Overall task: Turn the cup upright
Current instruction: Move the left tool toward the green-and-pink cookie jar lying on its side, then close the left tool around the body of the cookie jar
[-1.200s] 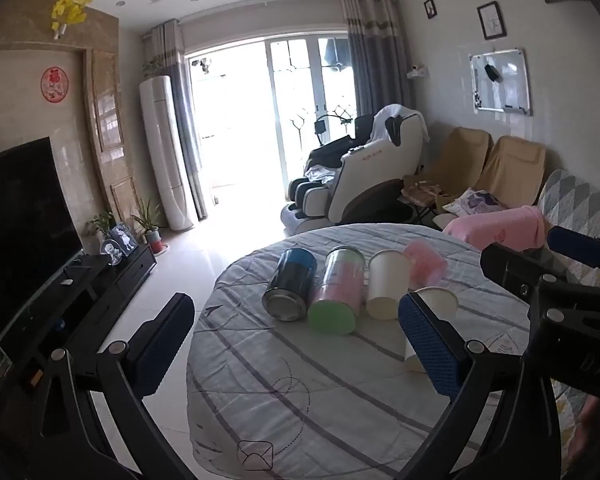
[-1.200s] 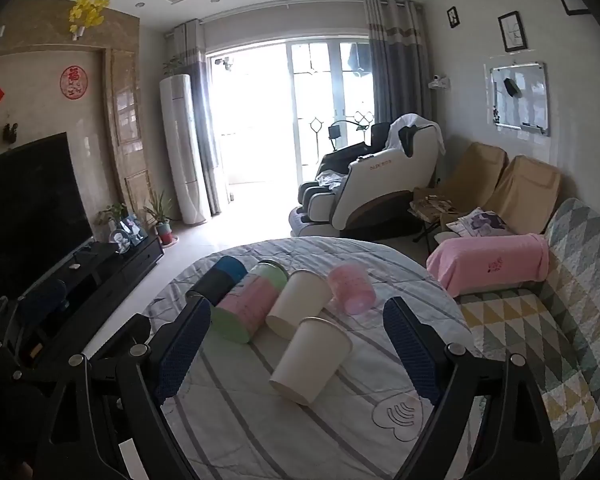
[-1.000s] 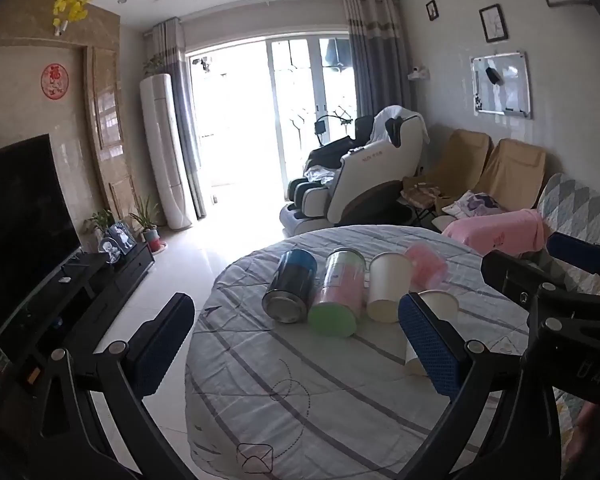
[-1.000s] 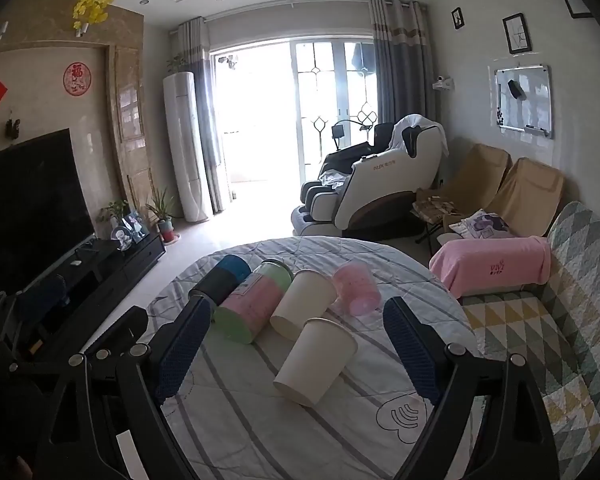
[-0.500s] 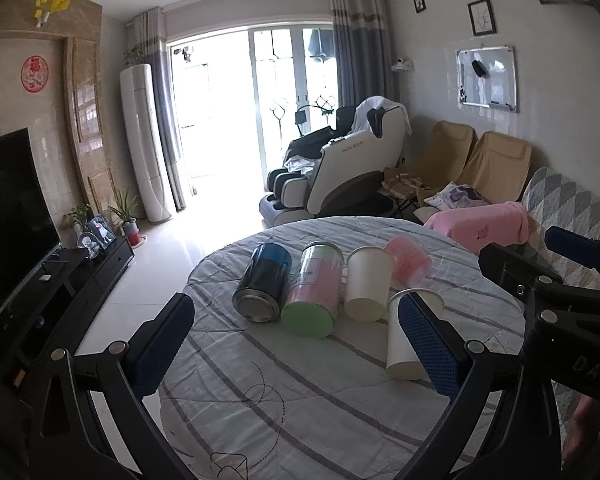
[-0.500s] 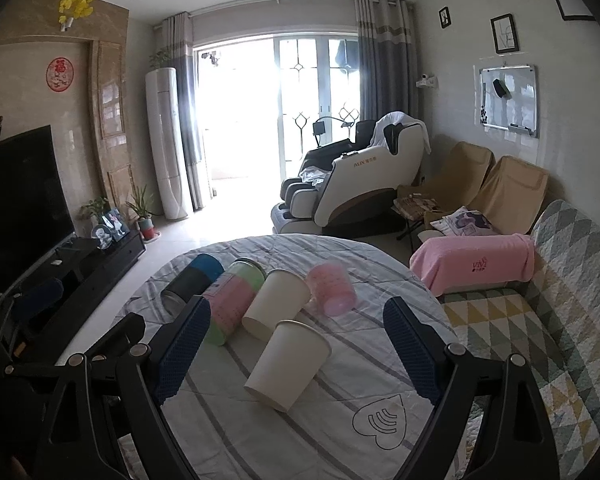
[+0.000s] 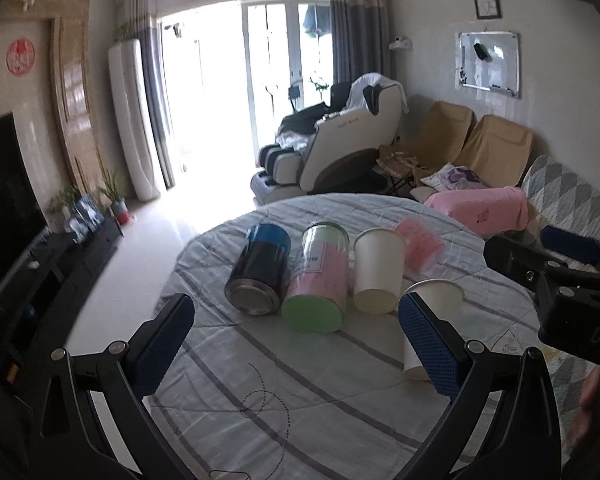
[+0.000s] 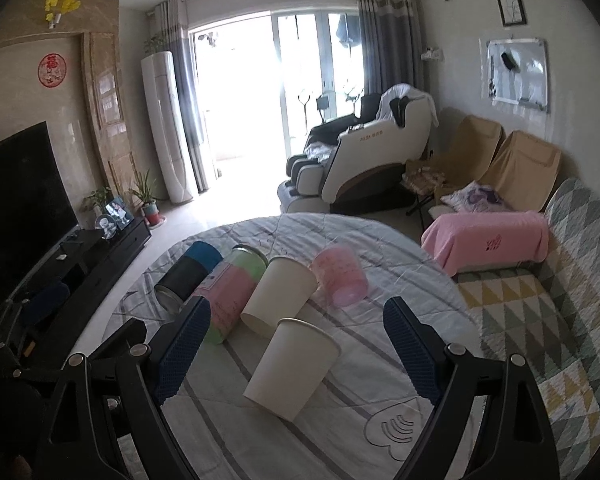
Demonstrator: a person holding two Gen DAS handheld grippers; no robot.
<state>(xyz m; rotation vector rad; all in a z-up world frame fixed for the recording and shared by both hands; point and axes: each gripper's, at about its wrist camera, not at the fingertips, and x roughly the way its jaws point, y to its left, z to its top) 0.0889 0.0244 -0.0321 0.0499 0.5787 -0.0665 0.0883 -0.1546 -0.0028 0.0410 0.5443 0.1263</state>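
Observation:
Five cups and tins lie on their sides on a round table with a striped cloth [image 8: 220,420]. The nearest white paper cup [image 8: 292,366] lies between the fingers of my open right gripper [image 8: 296,354], a little beyond the tips. In the left wrist view the same cup [image 7: 432,312] is partly hidden behind the right finger of my open left gripper [image 7: 296,344]. Behind lie a second white paper cup [image 8: 280,296] [image 7: 378,274], a pink plastic cup [image 8: 340,278], a pink-and-green tin [image 7: 320,282] and a dark blue tin [image 7: 262,270].
The right gripper's body [image 7: 560,288] shows at the right edge of the left wrist view. A sofa with a patterned cover [image 8: 540,320] and a pink cloth [image 8: 488,240] stands right of the table. A TV stand [image 8: 80,264] is on the left, a massage chair [image 8: 364,156] behind.
Both grippers have moved a little closer to the cups and shifted; the cups look larger and sit lower in both views. Nothing on the table has moved. Both grippers stay open.

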